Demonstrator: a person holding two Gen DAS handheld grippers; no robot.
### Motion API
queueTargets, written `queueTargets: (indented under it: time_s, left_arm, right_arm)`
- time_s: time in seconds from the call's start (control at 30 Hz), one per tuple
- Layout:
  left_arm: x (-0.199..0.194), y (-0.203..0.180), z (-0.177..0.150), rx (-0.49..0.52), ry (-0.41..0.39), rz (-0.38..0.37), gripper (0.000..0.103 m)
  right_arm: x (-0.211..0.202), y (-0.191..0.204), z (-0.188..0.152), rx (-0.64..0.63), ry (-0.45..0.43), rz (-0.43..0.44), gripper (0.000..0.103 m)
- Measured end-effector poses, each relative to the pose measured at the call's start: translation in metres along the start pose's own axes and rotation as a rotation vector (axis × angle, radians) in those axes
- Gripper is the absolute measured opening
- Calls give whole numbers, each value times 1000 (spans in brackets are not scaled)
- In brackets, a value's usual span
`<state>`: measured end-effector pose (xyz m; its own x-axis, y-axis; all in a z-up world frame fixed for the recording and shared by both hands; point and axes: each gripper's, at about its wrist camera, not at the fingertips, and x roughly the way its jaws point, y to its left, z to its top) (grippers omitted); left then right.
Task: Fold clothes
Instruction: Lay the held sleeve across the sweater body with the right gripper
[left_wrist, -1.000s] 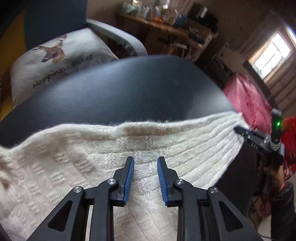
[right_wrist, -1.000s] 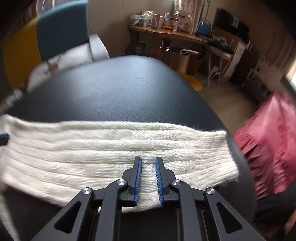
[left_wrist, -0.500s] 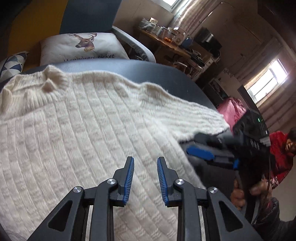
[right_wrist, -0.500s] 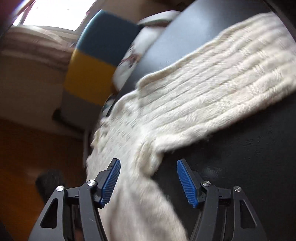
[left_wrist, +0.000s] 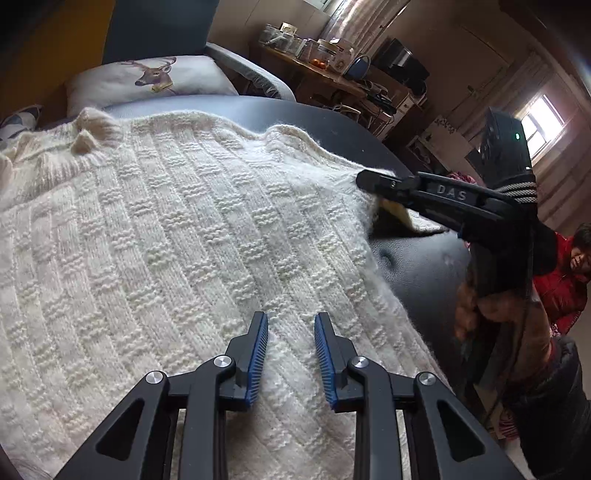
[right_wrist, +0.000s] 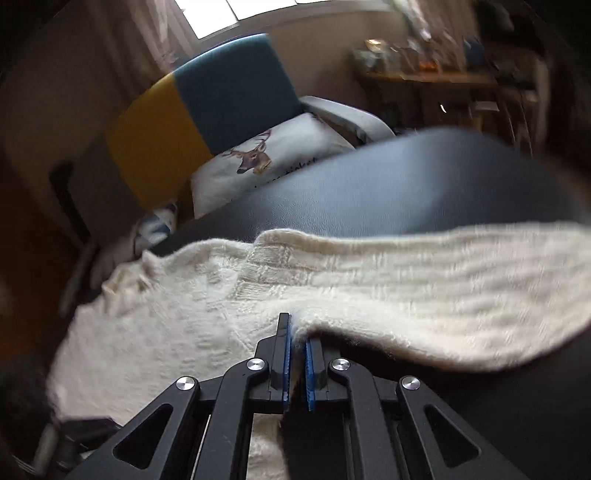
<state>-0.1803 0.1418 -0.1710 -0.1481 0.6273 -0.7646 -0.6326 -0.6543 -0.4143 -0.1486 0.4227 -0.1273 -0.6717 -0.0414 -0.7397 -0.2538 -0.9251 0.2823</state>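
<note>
A cream knit sweater (left_wrist: 166, 240) lies spread on a black padded surface (left_wrist: 417, 266). My left gripper (left_wrist: 290, 321) hovers open just over the sweater's body, with nothing between its blue pads. My right gripper (right_wrist: 297, 332) is shut on the sweater's edge (right_wrist: 406, 280) where the sleeve meets the body, and the pinched fold is raised a little. The sleeve runs off to the right. In the left wrist view the right gripper (left_wrist: 369, 181) bites the sweater's far right edge, and a hand (left_wrist: 498, 314) holds it.
A deer-print cushion (left_wrist: 155, 77) sits on a blue and yellow armchair (right_wrist: 207, 96) behind the padded surface (right_wrist: 369, 184). A cluttered desk (left_wrist: 325, 70) stands at the back. A person in red (left_wrist: 565, 280) is at the right edge.
The right gripper, open half a second ago, has shut on the sweater's edge by the sleeve. The left gripper has stayed open and shifted only slightly over the body.
</note>
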Motion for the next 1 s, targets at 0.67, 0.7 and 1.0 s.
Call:
queueTargets:
  time_s: [0.67, 0.7, 1.0]
  left_arm:
    - [44, -61, 32, 152, 84, -34, 26]
    - [38, -62, 36, 152, 65, -38, 26]
    - [34, -33, 102, 81, -24, 47, 26]
  right_arm:
    - [-42, -84, -15, 101, 88, 99, 29]
    - [-48, -92, -12, 103, 64, 64, 29]
    - [-28, -160, 12, 110, 59, -303, 29]
